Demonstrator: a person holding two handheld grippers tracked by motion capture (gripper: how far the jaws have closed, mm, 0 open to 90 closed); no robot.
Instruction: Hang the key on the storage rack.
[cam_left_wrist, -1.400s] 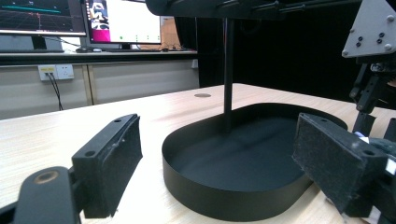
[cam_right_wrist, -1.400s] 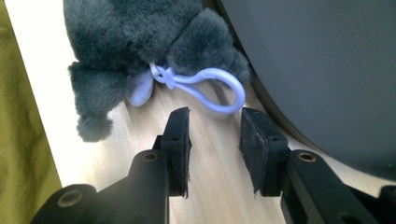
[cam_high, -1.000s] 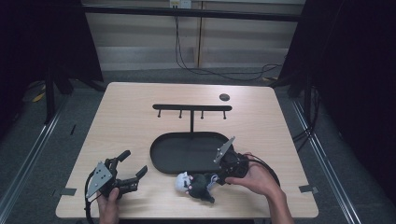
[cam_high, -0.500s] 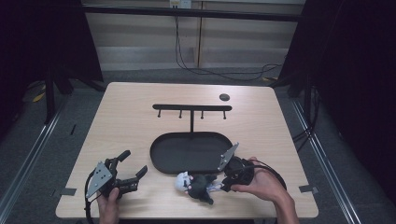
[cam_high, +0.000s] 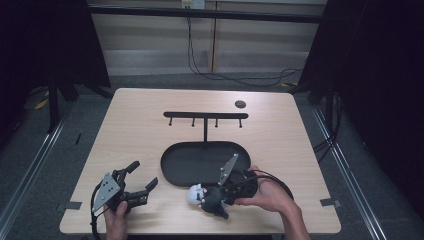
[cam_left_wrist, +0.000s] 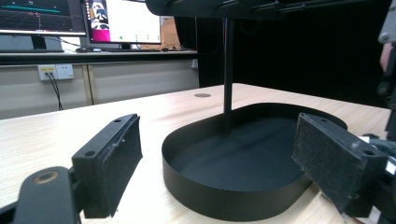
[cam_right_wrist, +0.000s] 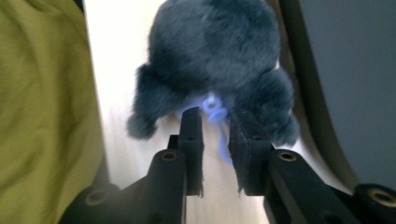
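Note:
A grey plush toy with a white head lies on the table in front of the black oval tray. My right gripper points at it from the right. In the right gripper view the plush sits just past the jaw tips, and its blue loop lies between them. The right gripper has just been opening; a narrow gap shows and the pads do not press the loop. My left gripper rests open at the front left, and in its own view the left gripper faces the tray with nothing between its pads.
A black hook rack rises on a post from the tray's far side. A small black disc lies near the far right of the table. A yellow-green cloth shows at the left of the right gripper view.
My right hand and gripper have shifted a little toward the table's front edge, beside the plush. The plush and the left gripper have stayed in place.

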